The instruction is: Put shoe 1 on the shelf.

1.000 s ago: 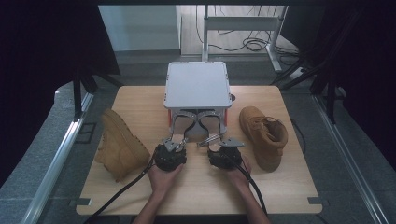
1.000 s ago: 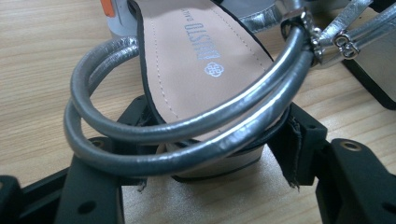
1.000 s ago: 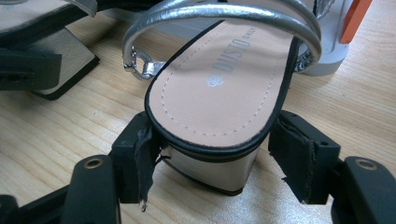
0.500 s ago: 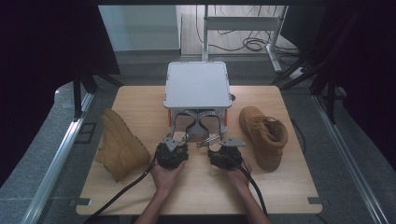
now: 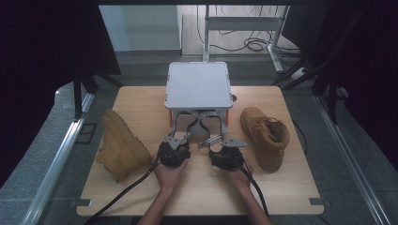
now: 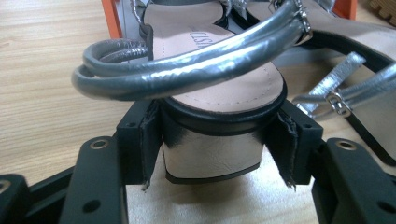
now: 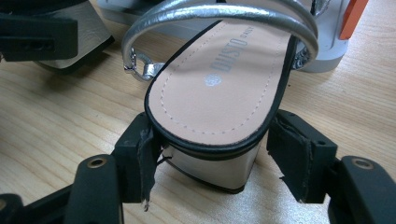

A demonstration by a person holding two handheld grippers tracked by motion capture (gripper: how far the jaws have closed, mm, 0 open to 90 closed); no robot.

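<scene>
Setting: wooden tabletop (image 5: 141, 101) under dim light, dark curtains at both sides, cables on the floor beyond.
Box: grey lidded shoe box (image 5: 199, 86) with orange corners, at the far middle of the tabletop.
Boots: one tan boot (image 5: 121, 144) lies at the left, its mate (image 5: 264, 135) stands at the right; both well apart from the grippers.
Left sandal: silver block-heeled sandal (image 6: 219, 88) just in front of the box, heel toward the person, ankle strap (image 6: 187, 63) arched over the insole.
Right sandal: matching silver sandal (image 7: 219, 79) beside the first, heel likewise toward the person.
Left gripper: left gripper (image 6: 212, 140) straddles the left sandal's heel; jaws stand wide, pads at or very near the heel's sides, contact too close to call.
Right gripper: right gripper (image 7: 219, 158) brackets the right sandal's heel; a clear gap shows at one pad, so the heel is not yet clamped.
Step in hand: judged as taking hold of both sandals by the heels.
Next move: calls for closing each pair of jaws squarely on the heel block, clear of the loose straps, before lifting.
Hand pose: both forearms enter from the near edge, side by side, grippers held low and nearly level, pointing toward the box.
</scene>
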